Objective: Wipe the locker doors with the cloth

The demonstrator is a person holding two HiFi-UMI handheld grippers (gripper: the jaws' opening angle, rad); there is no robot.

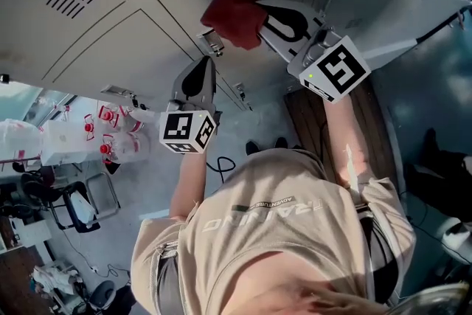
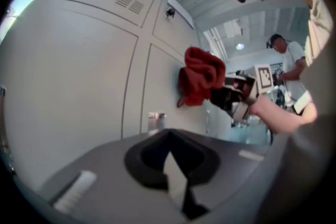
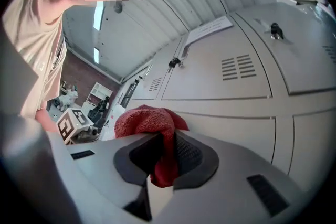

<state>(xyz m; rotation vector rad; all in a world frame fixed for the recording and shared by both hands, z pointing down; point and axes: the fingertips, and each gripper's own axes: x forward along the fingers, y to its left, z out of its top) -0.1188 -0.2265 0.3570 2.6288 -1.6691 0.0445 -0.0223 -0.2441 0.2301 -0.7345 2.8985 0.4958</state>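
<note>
Looking down in the head view, the right gripper (image 1: 259, 20) presses a bunched red cloth (image 1: 232, 15) against a grey locker door (image 1: 184, 4), and the left gripper (image 1: 209, 59) points at the door nearby. The left gripper view shows its jaws together with nothing between them. In the right gripper view, the jaws pinch a fold of the cloth.

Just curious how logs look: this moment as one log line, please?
right hand-held gripper: shut on red cloth | red cloth: pressed on locker door | left hand-held gripper: shut, empty
</note>
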